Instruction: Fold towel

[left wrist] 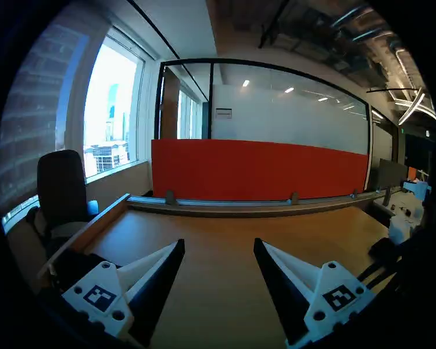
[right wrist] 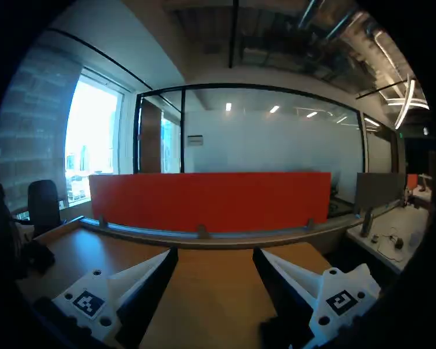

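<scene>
- My left tongs (left wrist: 218, 241) and right tongs (right wrist: 214, 251) both gape, holding nothing, above the bench (left wrist: 247, 221).
- Where the towel lies I cannot tell.
- Folding seems unstarted; next I must tip down and find an edge.

Two grippers are showing, the left gripper (left wrist: 218, 253) and the right gripper (right wrist: 214, 256), each holding two white fingers (left wrist: 142, 270) apart, and each finger is carrying one square marker (left wrist: 99, 296), four in all. One wooden desk (left wrist: 229, 232) is lying beneath them, with one red partition (left wrist: 258, 171) standing along its far edge. One black chair (left wrist: 61, 186) is sitting at the desk's left end.
</scene>
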